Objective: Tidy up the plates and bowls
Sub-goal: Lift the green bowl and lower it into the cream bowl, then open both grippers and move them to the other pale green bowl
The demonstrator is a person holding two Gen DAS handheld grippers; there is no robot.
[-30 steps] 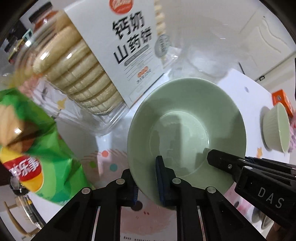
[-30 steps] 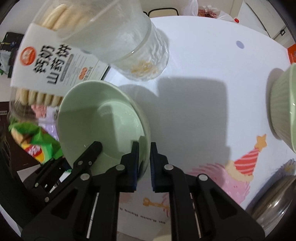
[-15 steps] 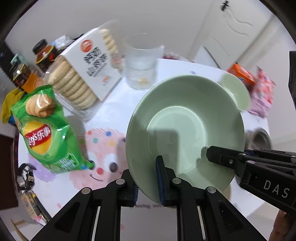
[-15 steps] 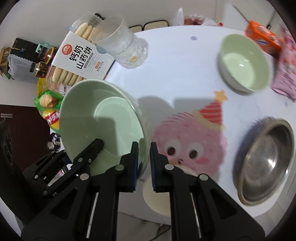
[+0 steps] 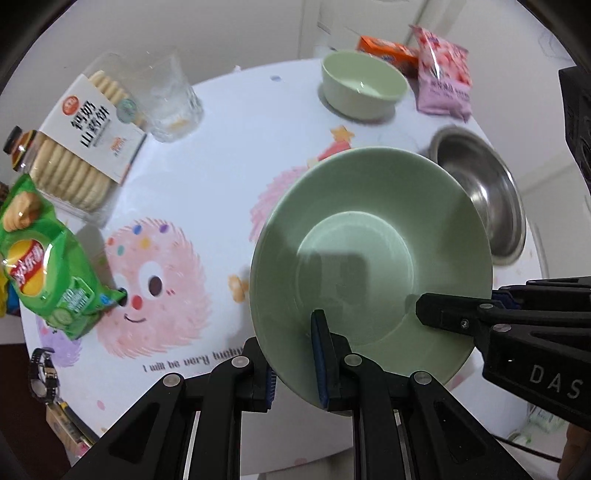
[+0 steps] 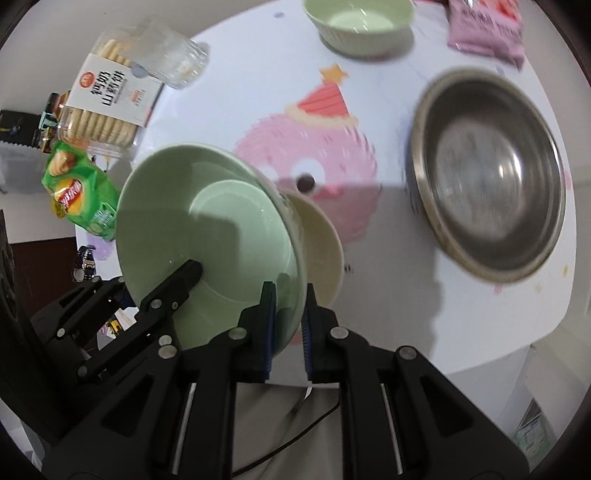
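Left wrist view: the left claw [image 5: 293, 363] pinches the near rim of the green plate [image 5: 369, 266], held tilted above the table [image 5: 221, 155], one finger under the rim and one inside. The right claw [image 5: 458, 306] reaches in from the right and pinches the plate's right rim. In the right wrist view the right claw [image 6: 288, 325] grips that rim [image 6: 291, 258]; a cream dish [image 6: 321, 254] shows just behind the plate. A steel bowl [image 6: 487, 177] sits by the table's right edge, a green bowl [image 6: 354, 26] near the far edge beside a pink packet [image 5: 443, 77]. Biscuits [image 5: 85, 136], a glass [image 5: 170, 103] and chips [image 5: 40, 254] line the left edge.
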